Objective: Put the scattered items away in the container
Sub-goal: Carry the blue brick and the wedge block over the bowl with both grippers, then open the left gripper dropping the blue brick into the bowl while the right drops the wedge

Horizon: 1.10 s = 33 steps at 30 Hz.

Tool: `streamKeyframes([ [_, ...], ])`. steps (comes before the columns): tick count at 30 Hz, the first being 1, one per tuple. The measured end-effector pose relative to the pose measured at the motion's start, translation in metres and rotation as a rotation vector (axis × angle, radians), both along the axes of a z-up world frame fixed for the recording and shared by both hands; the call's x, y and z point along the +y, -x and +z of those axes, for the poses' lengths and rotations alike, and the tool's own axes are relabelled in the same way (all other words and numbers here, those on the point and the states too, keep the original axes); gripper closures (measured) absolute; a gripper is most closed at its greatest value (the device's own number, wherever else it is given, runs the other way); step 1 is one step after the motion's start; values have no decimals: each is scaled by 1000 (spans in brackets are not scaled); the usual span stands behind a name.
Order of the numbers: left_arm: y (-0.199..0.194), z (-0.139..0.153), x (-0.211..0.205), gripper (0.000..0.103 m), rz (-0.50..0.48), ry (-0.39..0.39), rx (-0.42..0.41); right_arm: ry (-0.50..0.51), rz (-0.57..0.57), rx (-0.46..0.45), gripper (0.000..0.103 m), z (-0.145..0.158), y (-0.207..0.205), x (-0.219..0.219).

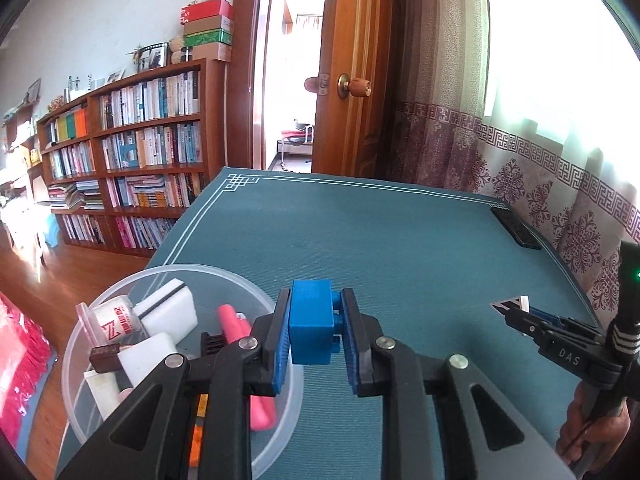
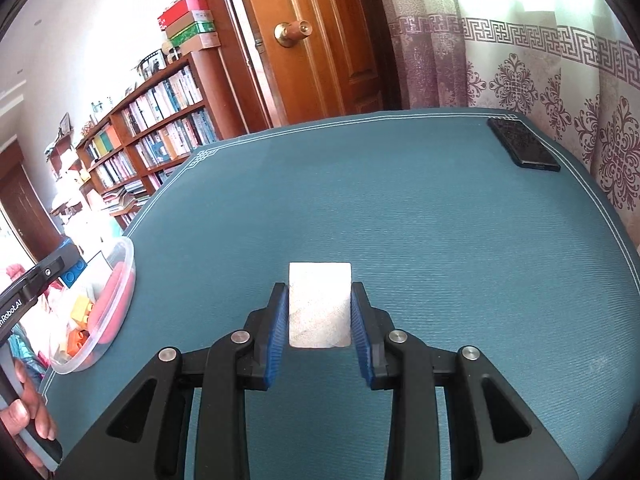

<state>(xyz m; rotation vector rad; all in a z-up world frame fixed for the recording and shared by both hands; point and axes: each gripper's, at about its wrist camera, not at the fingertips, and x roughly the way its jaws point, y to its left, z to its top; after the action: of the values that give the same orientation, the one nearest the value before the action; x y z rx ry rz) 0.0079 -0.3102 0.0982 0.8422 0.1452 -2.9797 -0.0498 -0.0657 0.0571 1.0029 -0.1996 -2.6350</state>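
Observation:
My left gripper (image 1: 316, 294) is shut on a blue toy brick (image 1: 310, 322), held just right of the clear plastic bowl (image 1: 200, 269). The bowl holds white sponges (image 1: 172, 308), a pink piece (image 1: 234, 322), a small cup (image 1: 116, 318) and other bits. In the right wrist view my right gripper (image 2: 319, 288) is shut on a white rectangular block (image 2: 320, 308) low over the teal mat (image 2: 360, 200). The bowl (image 2: 130, 264) lies far to its left, with the left gripper (image 2: 66, 262) and its blue brick (image 2: 74, 275) over it. From the left wrist view, the right gripper (image 1: 510, 308) is at the right.
A black phone (image 2: 522, 144) lies at the mat's far right corner, near a patterned curtain (image 2: 560, 80). Beyond the table's left edge are a wooden floor and a bookcase (image 1: 140, 152). A wooden door (image 1: 356, 60) stands behind the table. A hand (image 2: 24, 416) grips the left handle.

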Motion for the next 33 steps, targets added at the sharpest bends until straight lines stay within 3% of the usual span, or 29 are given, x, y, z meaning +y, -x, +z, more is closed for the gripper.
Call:
streamKeyframes([
  [21,-31,8,-106,77,161,-18,21,62,278,47,70,45,-27,-154],
  [33,-32,-1,-131,77,163,-75,-11,29,346,26,70,40,-14,-223],
])
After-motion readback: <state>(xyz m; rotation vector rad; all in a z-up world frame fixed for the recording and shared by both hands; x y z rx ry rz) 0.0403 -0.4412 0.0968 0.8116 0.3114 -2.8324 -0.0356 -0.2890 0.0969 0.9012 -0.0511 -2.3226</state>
